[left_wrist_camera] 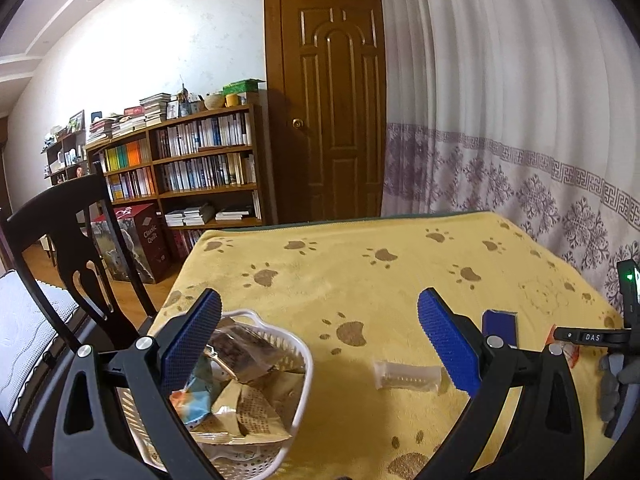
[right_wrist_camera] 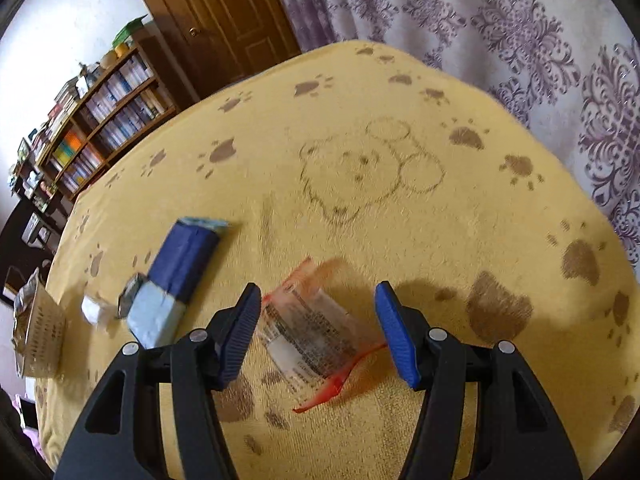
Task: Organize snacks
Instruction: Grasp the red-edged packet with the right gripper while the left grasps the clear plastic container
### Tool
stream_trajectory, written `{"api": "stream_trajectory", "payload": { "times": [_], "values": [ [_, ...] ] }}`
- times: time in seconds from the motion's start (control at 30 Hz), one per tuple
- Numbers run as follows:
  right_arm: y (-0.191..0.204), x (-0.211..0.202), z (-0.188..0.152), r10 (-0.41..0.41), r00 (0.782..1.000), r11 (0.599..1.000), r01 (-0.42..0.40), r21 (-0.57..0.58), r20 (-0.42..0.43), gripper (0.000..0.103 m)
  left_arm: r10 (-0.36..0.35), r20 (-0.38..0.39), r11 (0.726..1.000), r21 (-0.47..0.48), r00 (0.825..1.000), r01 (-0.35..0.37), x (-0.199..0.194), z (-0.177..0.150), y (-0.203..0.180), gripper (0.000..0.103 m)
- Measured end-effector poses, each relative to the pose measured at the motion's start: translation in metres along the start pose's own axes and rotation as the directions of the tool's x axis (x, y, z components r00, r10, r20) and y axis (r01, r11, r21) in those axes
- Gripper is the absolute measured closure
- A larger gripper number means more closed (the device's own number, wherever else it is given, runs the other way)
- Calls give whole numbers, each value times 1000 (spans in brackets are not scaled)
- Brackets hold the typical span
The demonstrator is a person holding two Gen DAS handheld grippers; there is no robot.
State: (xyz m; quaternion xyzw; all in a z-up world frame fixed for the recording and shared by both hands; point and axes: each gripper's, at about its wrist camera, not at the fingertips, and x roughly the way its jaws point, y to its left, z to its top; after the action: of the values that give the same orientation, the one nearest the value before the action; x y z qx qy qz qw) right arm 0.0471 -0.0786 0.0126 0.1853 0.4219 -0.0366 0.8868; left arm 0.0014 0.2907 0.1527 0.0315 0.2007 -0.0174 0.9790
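Yellow paw-print cloth covers the table (right_wrist_camera: 360,92). Low in the frame, a clear red-edged snack packet (right_wrist_camera: 312,336) lies between the right gripper (right_wrist_camera: 316,332)'s open fingers. Probably light and crinkly; pinch its middle. Left gripper (left_wrist_camera: 320,340) is open too.

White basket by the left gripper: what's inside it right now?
The white basket holds several wrapped snacks: a dark packet on top, tan packets below and a light blue wrapper. The left gripper's finger covers part of it, and lower layers are hidden.
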Motion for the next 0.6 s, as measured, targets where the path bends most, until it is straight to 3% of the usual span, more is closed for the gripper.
{"api": "stream_trajectory", "payload": {
  "times": [0.43,0.6],
  "values": [
    [26,-7,-30,21,1000,979,-24,-201,-17,30,-14,-59,1000,-7,998,14,19,-9,-1,3],
    [29,-16,-45,3,1000,954,-9,-298,-20,28,-16,-67,1000,8,998,17,22,-12,-7,3]
  ]
}}
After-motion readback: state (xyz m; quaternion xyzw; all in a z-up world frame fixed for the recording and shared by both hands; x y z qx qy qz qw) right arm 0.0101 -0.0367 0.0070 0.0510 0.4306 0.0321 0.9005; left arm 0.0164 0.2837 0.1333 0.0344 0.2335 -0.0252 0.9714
